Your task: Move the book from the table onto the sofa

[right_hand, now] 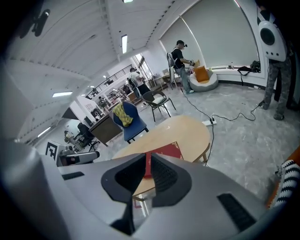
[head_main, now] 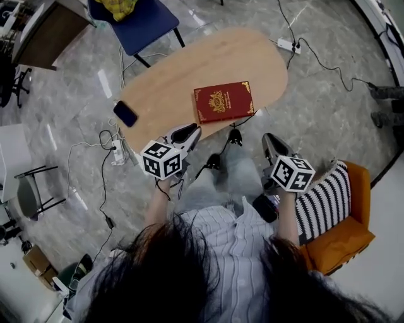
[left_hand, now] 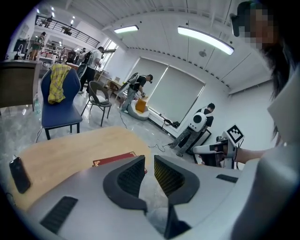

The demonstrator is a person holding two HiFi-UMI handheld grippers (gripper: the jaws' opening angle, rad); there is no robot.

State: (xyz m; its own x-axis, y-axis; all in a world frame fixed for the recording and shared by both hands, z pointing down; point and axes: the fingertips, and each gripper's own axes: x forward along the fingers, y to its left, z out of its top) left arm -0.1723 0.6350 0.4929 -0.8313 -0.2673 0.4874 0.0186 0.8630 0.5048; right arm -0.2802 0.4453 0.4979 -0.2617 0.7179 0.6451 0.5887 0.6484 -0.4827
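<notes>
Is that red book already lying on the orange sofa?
No, the red book lies flat on the wooden table, apart from the orange sofa.

one book [head_main: 223,101], one phone [head_main: 125,113], two tools (left tool [head_main: 191,132], right tool [head_main: 271,139])

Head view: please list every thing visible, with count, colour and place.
table: 1, light wood, upper centre
book: 1, red, on the table's near side
phone: 1, black, at the table's left edge
chair: 1, blue, beyond the table, yellow cloth on it
sofa: 1, orange, lower right
cushion: 1, black-and-white striped, on the sofa
power strip: 1, white, on the floor
left gripper: 1, grey, by the table's near edge, jaws slightly apart, empty
right gripper: 1, grey, jaws shut, empty
</notes>
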